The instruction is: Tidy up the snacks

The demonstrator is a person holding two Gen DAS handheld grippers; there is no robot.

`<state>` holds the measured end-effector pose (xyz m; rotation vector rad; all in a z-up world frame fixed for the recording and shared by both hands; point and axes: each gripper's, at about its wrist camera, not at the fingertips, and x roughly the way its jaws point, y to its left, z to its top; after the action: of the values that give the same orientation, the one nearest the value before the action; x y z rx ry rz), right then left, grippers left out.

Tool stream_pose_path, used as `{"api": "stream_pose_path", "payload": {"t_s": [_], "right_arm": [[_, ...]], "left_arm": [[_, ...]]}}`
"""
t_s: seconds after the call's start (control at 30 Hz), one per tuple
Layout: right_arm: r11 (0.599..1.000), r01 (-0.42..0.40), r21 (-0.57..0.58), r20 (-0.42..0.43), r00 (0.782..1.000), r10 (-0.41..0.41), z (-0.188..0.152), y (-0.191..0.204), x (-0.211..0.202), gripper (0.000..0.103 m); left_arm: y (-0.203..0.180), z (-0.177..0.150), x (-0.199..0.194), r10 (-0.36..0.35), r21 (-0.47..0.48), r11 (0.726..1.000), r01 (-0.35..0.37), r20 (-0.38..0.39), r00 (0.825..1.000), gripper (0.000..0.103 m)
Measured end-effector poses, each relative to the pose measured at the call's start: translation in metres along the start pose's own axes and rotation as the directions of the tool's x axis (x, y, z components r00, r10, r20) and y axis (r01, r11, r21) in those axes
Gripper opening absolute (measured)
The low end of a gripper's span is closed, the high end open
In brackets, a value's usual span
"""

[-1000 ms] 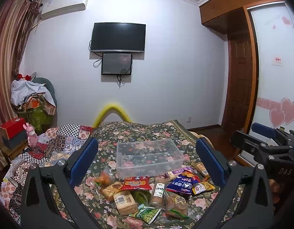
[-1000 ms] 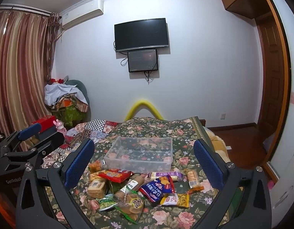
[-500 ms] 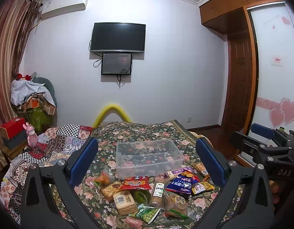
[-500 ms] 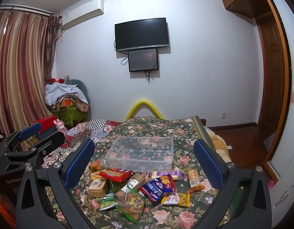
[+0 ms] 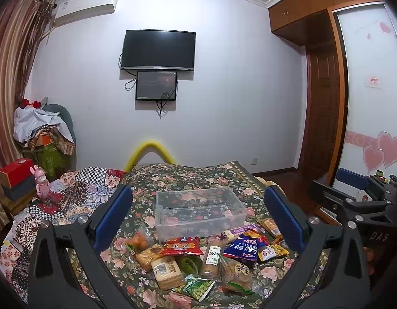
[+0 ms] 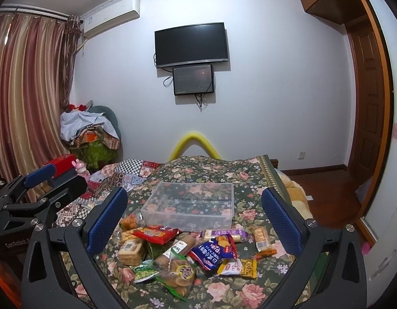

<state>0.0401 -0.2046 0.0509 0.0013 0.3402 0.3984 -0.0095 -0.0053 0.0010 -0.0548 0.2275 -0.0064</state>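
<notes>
A clear plastic bin (image 5: 199, 212) (image 6: 190, 207) stands empty on a floral bedspread. In front of it lies a pile of snack packets: a red packet (image 5: 181, 247) (image 6: 155, 233), a blue packet (image 5: 243, 248) (image 6: 213, 253), a biscuit pack (image 5: 167, 271), a green pea packet (image 5: 197, 287) (image 6: 144, 274) and several others. My left gripper (image 5: 198, 221) is open and empty, held above the pile. My right gripper (image 6: 194, 219) is open and empty, also above the pile. Each gripper shows at the edge of the other's view.
The floral bed (image 5: 198, 177) has a patchwork blanket (image 5: 77, 193) on its left. A yellow foam arch (image 5: 149, 152) stands at the bed's far end. A chair heaped with clothes (image 6: 90, 134) and curtains are at left; a wooden door (image 6: 365, 108) at right.
</notes>
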Motion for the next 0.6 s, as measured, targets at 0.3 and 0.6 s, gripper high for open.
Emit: {"api": "stream_pose_path", "payload": {"t_s": [0.3,0.6], "right_arm": [[1.0,-0.001,0.002,-0.003,1.0,0.001,-0.0015,-0.001,0.0009,0.103],[1.0,-0.004,0.003,-0.008,1.0,0.004,-0.0026,-0.0004,0.0036,0.103]], "left_arm": [[-0.0002,-0.0007,0.0008,0.001,-0.002,1.0,-0.001,-0.002,1.0,0.103],[0.0015,-0.0027,0.0089,0.008,-0.005,1.0,-0.008,-0.019,1.0,0.103]]}}
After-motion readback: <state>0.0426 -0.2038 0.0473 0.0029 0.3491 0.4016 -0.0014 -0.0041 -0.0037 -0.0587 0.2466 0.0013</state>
